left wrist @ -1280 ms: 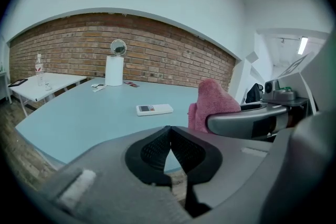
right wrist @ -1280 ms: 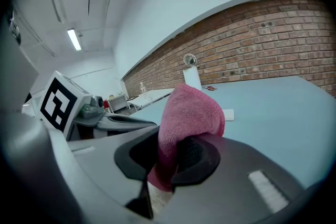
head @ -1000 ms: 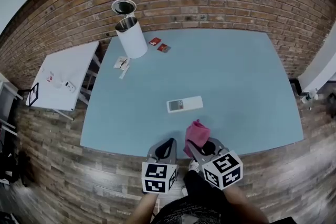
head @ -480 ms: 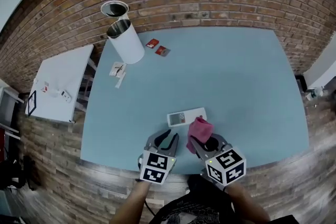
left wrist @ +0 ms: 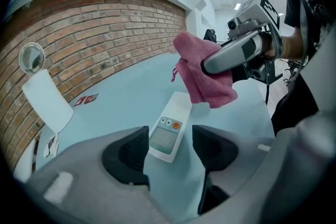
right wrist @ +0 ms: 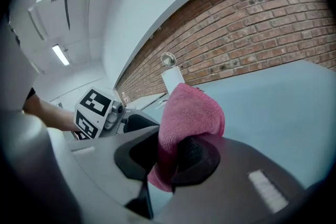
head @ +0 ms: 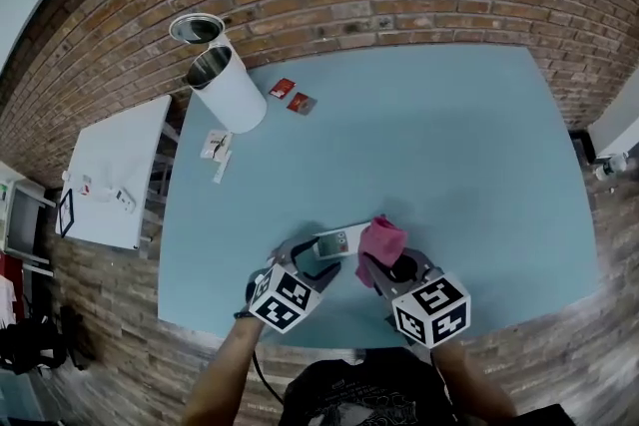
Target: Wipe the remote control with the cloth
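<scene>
Closing in on the remote control point(left wrist: 169, 131) with both hands, I have brought the left tongs point(left wrist: 168, 148) and the right tongs point(right wrist: 168, 157) forward from the near edge of the blue surface point(head: 449, 145) over the last second. The left jaws were shut a moment ago. They have just been opening and now stand wide, with the near end of the remote control framed between them and neither pad touching it. It lies flat on the surface, display up, close to the front edge. The right tongs are clamped on the pink cloth point(right wrist: 186, 113), which bunches above the jaws and hangs just over the far end of the remote control; I cannot tell whether it touches yet. My reading is that the left side is set to steady it so the cloth can rub. Wiping proper has not begun.
</scene>
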Available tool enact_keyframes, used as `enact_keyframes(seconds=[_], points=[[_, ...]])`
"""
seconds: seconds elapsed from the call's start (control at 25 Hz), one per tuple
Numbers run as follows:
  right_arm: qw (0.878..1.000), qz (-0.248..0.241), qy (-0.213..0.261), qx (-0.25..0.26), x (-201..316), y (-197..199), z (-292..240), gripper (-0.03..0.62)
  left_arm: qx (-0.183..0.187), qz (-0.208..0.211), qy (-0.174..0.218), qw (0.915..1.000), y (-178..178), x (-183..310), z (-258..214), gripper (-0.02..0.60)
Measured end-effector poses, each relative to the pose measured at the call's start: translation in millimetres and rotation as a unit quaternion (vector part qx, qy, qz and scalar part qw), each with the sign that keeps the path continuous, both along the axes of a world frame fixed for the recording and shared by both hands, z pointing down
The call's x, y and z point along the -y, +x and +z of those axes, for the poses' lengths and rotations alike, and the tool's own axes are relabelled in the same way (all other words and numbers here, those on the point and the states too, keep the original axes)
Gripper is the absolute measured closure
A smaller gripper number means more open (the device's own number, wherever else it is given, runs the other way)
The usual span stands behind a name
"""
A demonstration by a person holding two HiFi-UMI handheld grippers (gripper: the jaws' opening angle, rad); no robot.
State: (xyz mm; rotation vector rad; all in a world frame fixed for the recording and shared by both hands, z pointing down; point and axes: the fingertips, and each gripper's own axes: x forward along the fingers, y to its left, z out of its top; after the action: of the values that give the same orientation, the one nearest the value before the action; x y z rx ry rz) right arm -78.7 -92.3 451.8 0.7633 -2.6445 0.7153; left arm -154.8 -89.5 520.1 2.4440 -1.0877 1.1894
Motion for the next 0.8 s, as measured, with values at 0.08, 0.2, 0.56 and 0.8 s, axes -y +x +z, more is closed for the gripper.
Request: enact_keyframes(seconds=[0.08,0.2,0.56,0.8], points=[[1.0,0.006,-0.006,0.004,6.2,2.5,2.8,0.531,0.009,0.024,-0.013,0.9996,1.5,4.8,5.0,0.308],[1.0,0.016,-0.015,0.01,12.3,3.4,8.6,0.531,0.021,0.062,-0.046,0.9968,5.9,4.5,19.1,0.236],[0.999,0.045,-0.028,0.014,29.9,-7.1,15.8,0.531,0.043,0.139,-0.097,0.9845,3.7,14.3,45.5,0.236],[0.998,0.041,-0.036,0.01,29.7,-35.5,17.0,0.531,0.042,0.202,-0.117,0.9714,10.0,13.1,48.6,0.236]])
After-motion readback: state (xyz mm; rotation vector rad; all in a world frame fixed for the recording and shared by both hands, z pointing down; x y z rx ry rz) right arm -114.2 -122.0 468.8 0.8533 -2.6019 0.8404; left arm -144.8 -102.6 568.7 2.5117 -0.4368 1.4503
